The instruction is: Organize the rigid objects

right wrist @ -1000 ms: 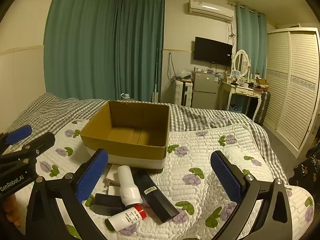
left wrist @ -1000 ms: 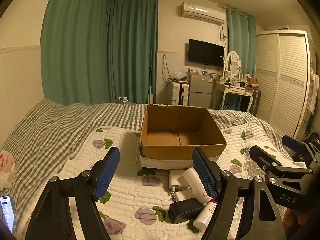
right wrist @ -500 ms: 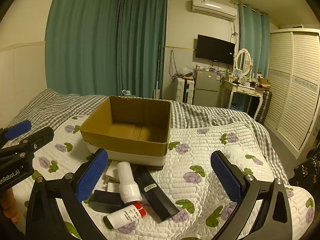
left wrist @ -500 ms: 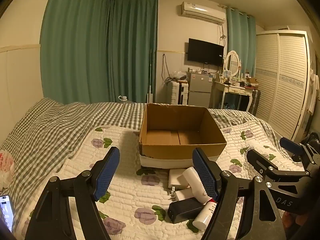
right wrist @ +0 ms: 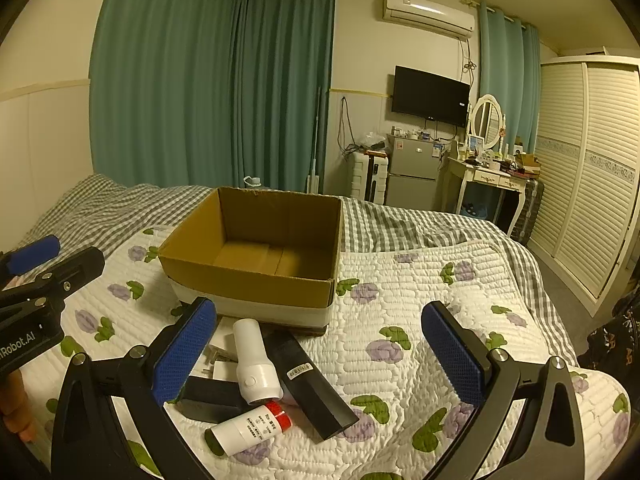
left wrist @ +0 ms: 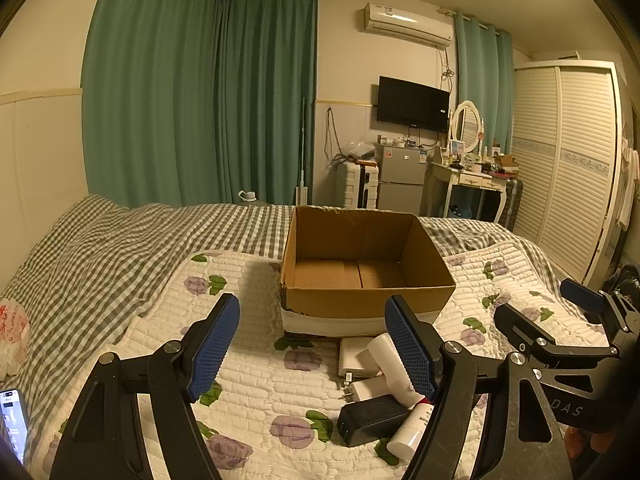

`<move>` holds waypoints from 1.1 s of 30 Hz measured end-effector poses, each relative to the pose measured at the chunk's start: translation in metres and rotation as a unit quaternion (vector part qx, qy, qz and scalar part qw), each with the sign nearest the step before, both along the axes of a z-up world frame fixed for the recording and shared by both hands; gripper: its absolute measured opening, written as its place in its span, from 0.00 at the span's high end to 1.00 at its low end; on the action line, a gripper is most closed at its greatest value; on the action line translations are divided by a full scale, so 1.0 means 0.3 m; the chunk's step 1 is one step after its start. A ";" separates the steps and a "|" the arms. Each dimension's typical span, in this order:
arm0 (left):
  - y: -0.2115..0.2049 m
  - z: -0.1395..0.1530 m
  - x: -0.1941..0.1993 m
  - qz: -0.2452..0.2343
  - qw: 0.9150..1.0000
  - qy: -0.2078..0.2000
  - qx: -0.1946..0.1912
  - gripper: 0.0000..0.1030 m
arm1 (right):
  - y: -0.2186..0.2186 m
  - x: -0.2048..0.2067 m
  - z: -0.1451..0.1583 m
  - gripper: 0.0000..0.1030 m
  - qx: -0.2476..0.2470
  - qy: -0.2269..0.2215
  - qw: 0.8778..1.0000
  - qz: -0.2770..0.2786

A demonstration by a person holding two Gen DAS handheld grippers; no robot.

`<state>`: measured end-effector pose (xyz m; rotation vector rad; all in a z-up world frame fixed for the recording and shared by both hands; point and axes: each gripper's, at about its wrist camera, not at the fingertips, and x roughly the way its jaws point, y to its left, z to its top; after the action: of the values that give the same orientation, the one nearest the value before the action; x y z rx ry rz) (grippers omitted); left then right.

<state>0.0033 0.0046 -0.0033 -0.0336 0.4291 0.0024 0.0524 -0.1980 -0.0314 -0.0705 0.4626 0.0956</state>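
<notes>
An open, empty cardboard box stands on the quilted bed. In front of it lies a small pile: a white cylinder device, a long black box, a smaller black block, a white bottle with a red band and white chargers. My left gripper is open and empty, above the quilt left of the pile. My right gripper is open and empty, hovering over the pile.
A floral quilt covers the checked bedspread. A phone and a plastic bag lie at the left bed edge. A fridge, dressing table and wardrobe stand beyond the bed.
My right gripper has moved forward and slightly down toward the pile and box. My left gripper has barely moved. Both stay open.
</notes>
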 end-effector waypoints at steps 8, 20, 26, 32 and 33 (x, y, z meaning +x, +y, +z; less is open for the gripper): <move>0.004 -0.002 0.000 0.001 1.000 0.001 0.000 0.24 | 0.001 0.002 -0.006 0.00 0.000 0.004 1.000 0.001; 0.005 -0.005 0.002 0.001 1.000 0.002 0.001 0.24 | 0.005 0.003 -0.010 0.00 -0.001 0.006 1.000 0.001; 0.004 -0.006 0.002 0.001 1.000 0.002 0.001 0.24 | 0.006 0.002 -0.011 0.00 -0.001 0.006 1.000 0.002; 0.004 -0.006 0.003 0.001 1.000 0.002 0.001 0.24 | 0.007 0.002 -0.011 0.00 0.000 0.006 1.000 0.001; 0.004 -0.006 0.003 0.001 1.000 0.002 0.001 0.24 | 0.007 0.002 -0.011 0.00 -0.001 0.006 1.000 0.001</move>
<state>0.0042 0.0059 -0.0050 -0.0317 0.4330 0.0040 0.0530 -0.1958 -0.0348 -0.0717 0.4752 0.0987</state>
